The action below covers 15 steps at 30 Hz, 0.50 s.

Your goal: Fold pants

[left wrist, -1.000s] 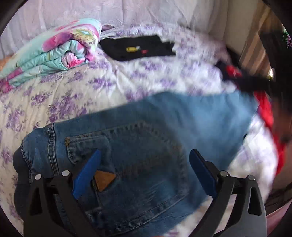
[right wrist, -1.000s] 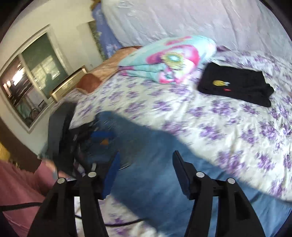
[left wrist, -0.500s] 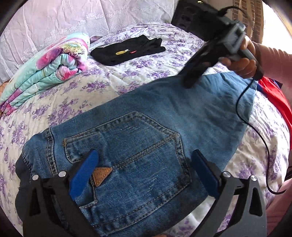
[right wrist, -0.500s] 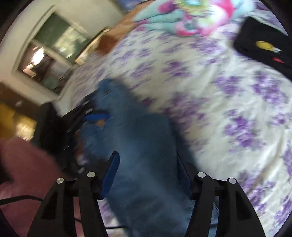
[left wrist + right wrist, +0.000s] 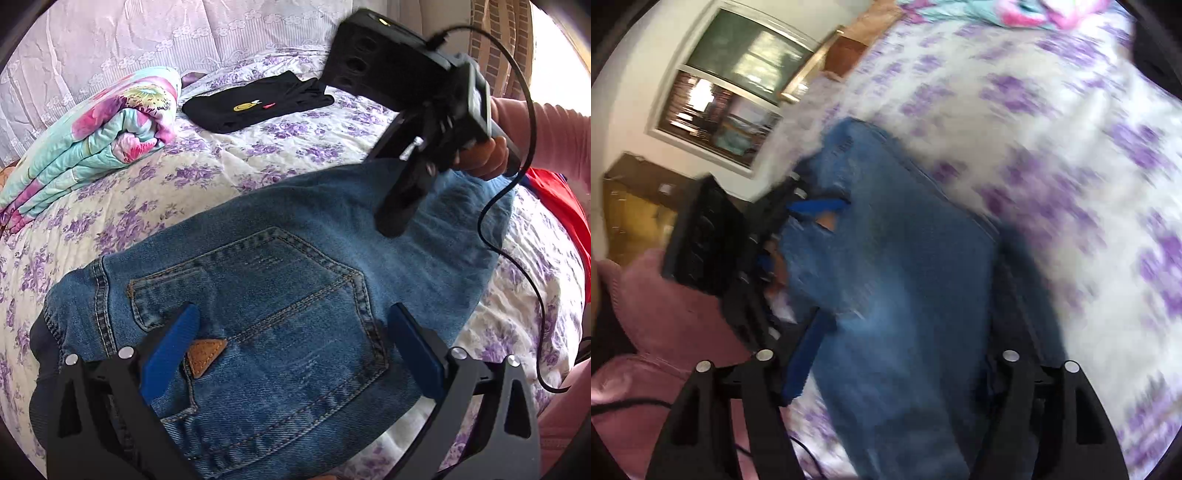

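jeans (image 5: 295, 295) lie folded on the bed (image 5: 295, 155) | left gripper (image 5: 291, 343) above their near pocket end | right gripper (image 5: 397, 218) over their far right end | rolled blanket (image 5: 92, 136) behind them at left | dark folded garment (image 5: 258, 105) behind them, right of the blanket | curtain (image 5: 147, 37) behind the bed

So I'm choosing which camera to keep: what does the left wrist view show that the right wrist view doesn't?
Left wrist only: the black garment, the jeans' back pocket with its tan patch, and the right gripper from outside. Right wrist only: a window and a cardboard box. Both: jeans, floral bedspread, folded quilt.
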Motion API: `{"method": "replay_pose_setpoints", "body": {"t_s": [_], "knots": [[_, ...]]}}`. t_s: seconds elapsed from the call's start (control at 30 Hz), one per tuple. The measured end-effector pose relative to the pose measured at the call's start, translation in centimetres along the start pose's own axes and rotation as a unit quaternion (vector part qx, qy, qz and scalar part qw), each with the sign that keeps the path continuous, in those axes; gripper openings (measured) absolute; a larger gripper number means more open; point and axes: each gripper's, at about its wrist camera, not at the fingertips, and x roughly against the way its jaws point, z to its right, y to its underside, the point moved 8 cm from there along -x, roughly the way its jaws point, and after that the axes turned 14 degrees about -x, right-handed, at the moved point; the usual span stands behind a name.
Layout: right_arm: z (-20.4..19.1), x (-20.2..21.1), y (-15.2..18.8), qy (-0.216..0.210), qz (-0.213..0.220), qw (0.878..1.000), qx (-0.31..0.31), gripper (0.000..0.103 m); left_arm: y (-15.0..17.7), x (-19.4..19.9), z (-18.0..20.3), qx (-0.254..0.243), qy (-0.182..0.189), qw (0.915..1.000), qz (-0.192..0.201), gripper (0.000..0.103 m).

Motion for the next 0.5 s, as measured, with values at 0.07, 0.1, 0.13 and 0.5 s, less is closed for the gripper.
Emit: {"method": "replay_pose_setpoints", "body": {"t_s": [0.07, 0.1, 0.13, 0.5], "knots": [[-0.5, -0.2, -1.1, -0.028, 0.012, 1.000, -0.003, 0.078, 0.0, 0.0, 0.0, 0.000, -0.001, 1.0000, 0.000, 0.099], [-0.6, -0.2, -2.0, -0.047, 0.023, 0.999, -0.012, 0.078, 0.0, 0.0, 0.0, 0.000, 0.000, 1.0000, 0.000, 0.099], [-0.5, 0.1, -2.9, -0.058, 0.044, 0.997, -0.023, 0.078, 0.0, 0.0, 0.0, 0.000, -0.001, 1.0000, 0.000, 0.099], [3.6, 3.0, -4.1, 0.009, 0.155, 0.983, -0.100, 0.034, 0.2, -0.1, -0.3, -0.005, -0.008, 0.9999, -0.005, 0.099]]}}
